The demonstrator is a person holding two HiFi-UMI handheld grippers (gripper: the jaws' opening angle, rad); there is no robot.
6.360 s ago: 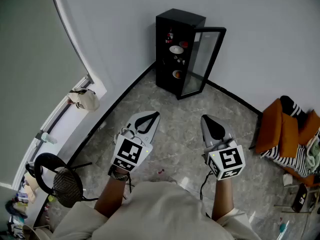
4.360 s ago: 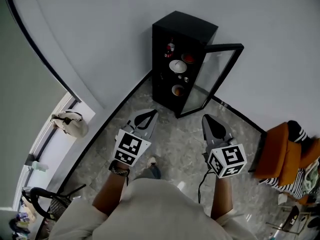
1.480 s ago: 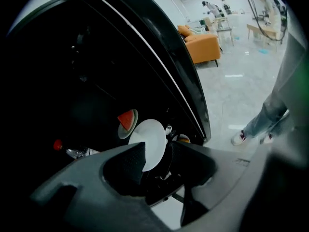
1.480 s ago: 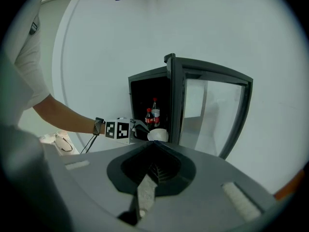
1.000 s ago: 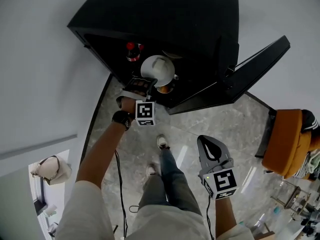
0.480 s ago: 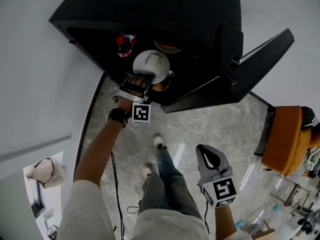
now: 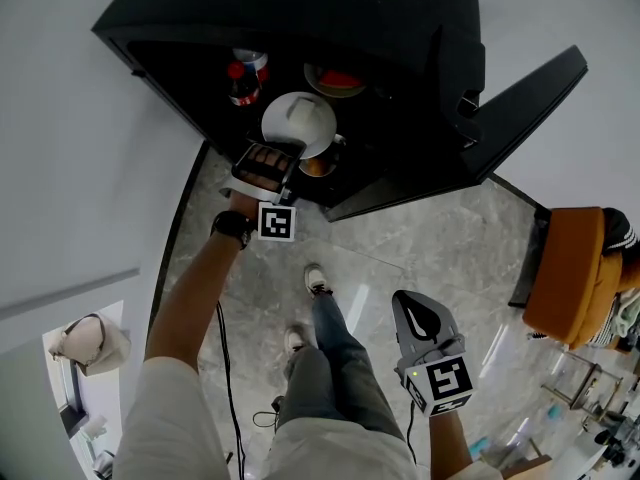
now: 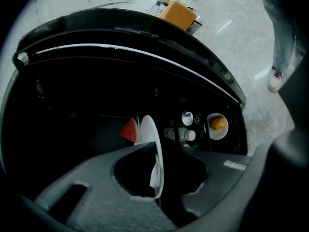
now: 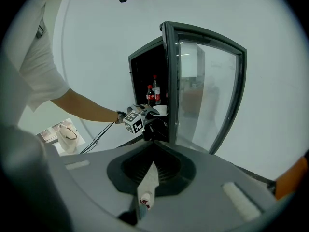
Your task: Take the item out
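The left gripper [image 7: 268, 163] reaches into the open black cabinet [image 7: 300, 8], and its jaws have just been closing, now pinched on the near rim of the white plate [image 7: 300, 118]; in the left gripper view the plate shows edge-on, running between the two jaws. The plate sits on a middle shelf inside the cabinet, still within its frame. Just behind it on a higher shelf lies a dish with a red wedge of food [image 7: 335, 78], and to the left of that stand red-capped bottles [image 7: 240, 78]. Below and to the right of the plate, a small white bowl holding something orange [image 8: 217, 124] rests on a lower shelf, with a few small round-topped containers [image 8: 187, 118] beside it. The cabinet's glass door [image 7: 520, 93] is swung wide to the right. A dark watch [image 7: 232, 226] circles the wrist of the left hand. The right gripper [image 7: 418, 306] hangs low, well apart from the cabinet, its jaws pressed together with nothing between them, above the grey stone floor [image 7: 420, 248]. An orange chair [image 7: 565, 278] stands at the right edge, and a pale handbag [image 7: 90, 343] lies at the far left.
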